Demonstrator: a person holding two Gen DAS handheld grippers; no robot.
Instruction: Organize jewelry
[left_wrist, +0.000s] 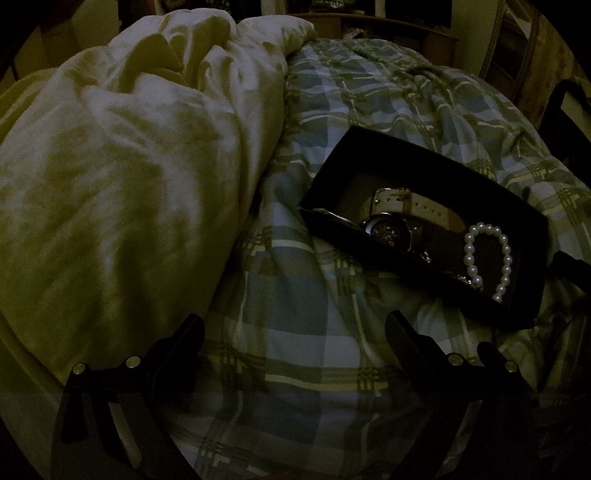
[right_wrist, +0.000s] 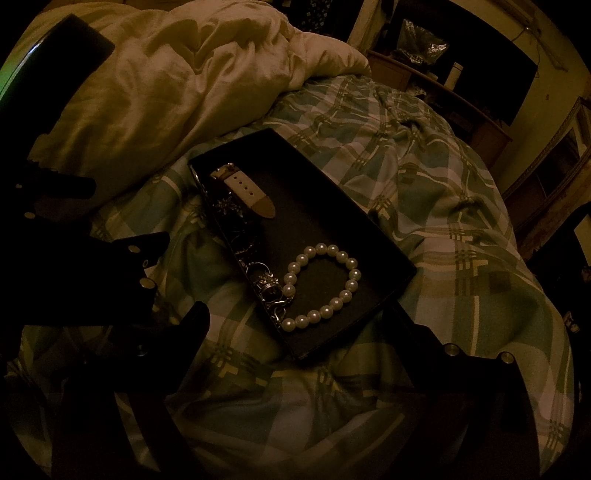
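Observation:
A black open box (left_wrist: 406, 155) (right_wrist: 369, 236) lies on the plaid bed cover. Inside are a pearl bracelet (left_wrist: 504, 254) (right_wrist: 349, 286), a watch with a white strap (left_wrist: 417, 206) (right_wrist: 247, 188), and a dim tangle of silver jewelry (right_wrist: 267, 286) along its left wall. My left gripper (left_wrist: 295, 325) is open and empty, hovering over the cover left of and nearer than the box. My right gripper (right_wrist: 299, 321) is open and empty, just nearer than the box's front corner. The left gripper's body (right_wrist: 74, 240) shows at the left of the right wrist view.
A crumpled cream duvet (left_wrist: 129, 166) (right_wrist: 177, 74) is heaped left of the box. The plaid cover (left_wrist: 295, 350) (right_wrist: 443, 184) is wrinkled all around. Wooden furniture (right_wrist: 461, 107) stands beyond the bed, with a dark screen behind it.

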